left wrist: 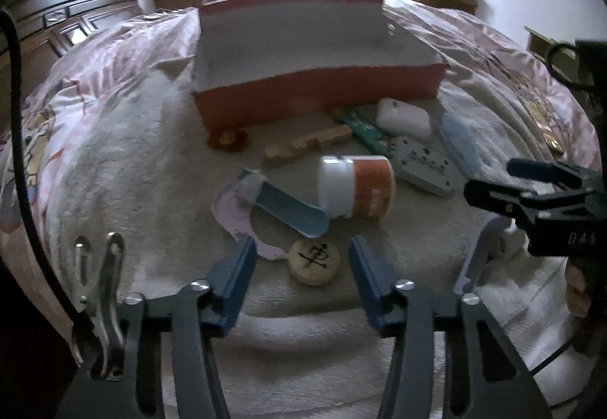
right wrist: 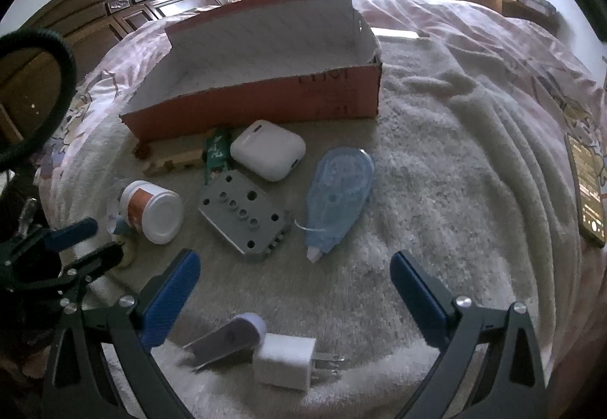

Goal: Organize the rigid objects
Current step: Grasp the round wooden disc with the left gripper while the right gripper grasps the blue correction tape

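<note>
Rigid objects lay scattered on the cream blanket. Nearest, the left gripper straddled a wooden chess piece, pads not touching it. The right gripper gaped wide over a white charger plug. Beyond lay a jar, grey block, earbud case, then the red box.

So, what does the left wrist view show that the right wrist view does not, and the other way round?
Only the left wrist view shows the metal clip and the face of the round wooden piece, which lies between the open left tool.

Only the right wrist view shows the white charger plug and the phone.

Both show the red box, the white-lidded jar, the grey holed plate and the white earbud case.
</note>
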